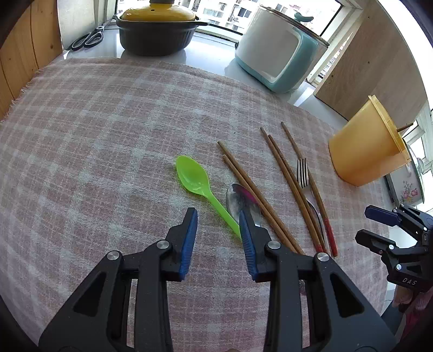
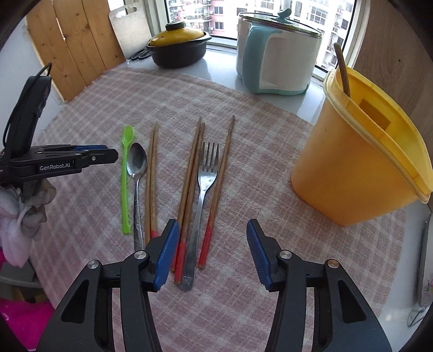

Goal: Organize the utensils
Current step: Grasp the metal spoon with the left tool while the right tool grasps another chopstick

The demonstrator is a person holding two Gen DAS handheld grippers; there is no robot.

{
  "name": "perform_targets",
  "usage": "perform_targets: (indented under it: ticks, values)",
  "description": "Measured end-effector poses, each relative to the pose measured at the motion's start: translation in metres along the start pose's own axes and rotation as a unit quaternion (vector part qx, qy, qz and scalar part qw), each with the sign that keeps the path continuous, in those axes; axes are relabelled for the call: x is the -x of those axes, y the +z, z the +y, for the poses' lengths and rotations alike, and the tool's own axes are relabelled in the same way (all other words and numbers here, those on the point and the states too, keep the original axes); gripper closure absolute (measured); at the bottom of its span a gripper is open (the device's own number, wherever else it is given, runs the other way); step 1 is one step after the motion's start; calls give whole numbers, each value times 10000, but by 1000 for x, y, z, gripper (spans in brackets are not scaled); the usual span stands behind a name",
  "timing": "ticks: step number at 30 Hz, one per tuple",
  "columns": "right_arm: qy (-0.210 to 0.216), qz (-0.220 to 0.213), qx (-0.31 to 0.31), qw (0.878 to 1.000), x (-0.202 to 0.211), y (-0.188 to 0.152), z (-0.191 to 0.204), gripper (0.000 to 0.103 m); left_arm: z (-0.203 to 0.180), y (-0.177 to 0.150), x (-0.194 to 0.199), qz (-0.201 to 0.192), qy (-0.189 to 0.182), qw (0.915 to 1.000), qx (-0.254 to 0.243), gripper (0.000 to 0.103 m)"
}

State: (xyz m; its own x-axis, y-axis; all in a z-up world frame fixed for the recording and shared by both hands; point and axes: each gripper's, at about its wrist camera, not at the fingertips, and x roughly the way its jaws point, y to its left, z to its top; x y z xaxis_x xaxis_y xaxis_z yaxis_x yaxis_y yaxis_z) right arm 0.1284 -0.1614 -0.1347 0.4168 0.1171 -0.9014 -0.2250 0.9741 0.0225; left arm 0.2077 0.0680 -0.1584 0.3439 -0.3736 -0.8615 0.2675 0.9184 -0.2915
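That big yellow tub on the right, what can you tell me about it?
The yellow tub looks like plastic, matte, with a paler lipped rim. It stands upright and open on the checked cloth, right of the fork and chopsticks laid out there, touching none of them. One brown stick, seemingly a chopstick, leans inside against its rim. Neither gripper touches it.

This is a home kitchen, set by a window that looks out on high apartment blocks (image 2: 194, 10). Along the sill stand a dark casserole pot with a yellow lid (image 2: 180, 44), a white and teal cooker with a glass lid (image 2: 276, 54), scissors (image 1: 86, 40) and a cutting board (image 2: 130, 29) leaning on wooden panelling. The worktop (image 2: 222, 78) carries a pink checked cloth (image 1: 94, 130) laid with chopsticks (image 2: 189, 173), spoons, a fork (image 2: 207, 173) and a yellow utensil holder (image 2: 351, 168).
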Motion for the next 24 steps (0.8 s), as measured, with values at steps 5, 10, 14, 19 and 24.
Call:
perform_targets:
  ticks: [5,10,14,19,24]
  values:
    - [140,230,-113,9996,-13,2,-4,73,-4,17,-6,48,-86,9989,-462,71]
    - [111,383,-71,9992,-24,8,-1,80,-9,30,-17,272,-239,9958,-846,71]
    - [89,457,-147,9988,-32,15,-1,82,-7,40,-27,468,-415,9938,-915,71]
    - [31,515,-217,9984,-39,23,-2,83,-2,48,-39,638,-454,9927,-916,71]
    - [-32,578,-200,9981,-45,29,-2,85,-2,46,-46,776,-554,9906,-981,71]
